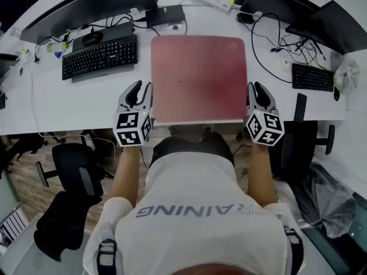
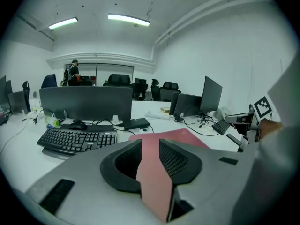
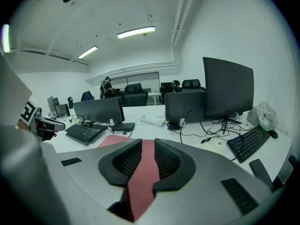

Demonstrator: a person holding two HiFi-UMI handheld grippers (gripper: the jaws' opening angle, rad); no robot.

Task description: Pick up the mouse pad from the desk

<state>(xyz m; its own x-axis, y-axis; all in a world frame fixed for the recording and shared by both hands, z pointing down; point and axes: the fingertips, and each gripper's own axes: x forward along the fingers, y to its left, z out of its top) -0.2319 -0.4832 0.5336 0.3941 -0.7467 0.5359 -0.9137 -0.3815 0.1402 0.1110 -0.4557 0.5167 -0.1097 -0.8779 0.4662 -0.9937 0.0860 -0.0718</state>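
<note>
1. Mouse pad (image 1: 198, 79): pink, lying on the white surface (image 1: 74, 105) just right of the black keyboard (image 1: 100, 56), with its near edge at the surface's rim.
2. Left claw (image 1: 142, 86): I see it off the keyboard's near right corner, by the pad's near left corner. The jaws stand a little apart and grip nothing. The pad's pink shows through the gap.
3. Right claw (image 1: 257, 87): I see it well apart from the keyboard, across the pad from it. Its jaws are likewise slightly parted and empty, with pink in the gap.
</note>
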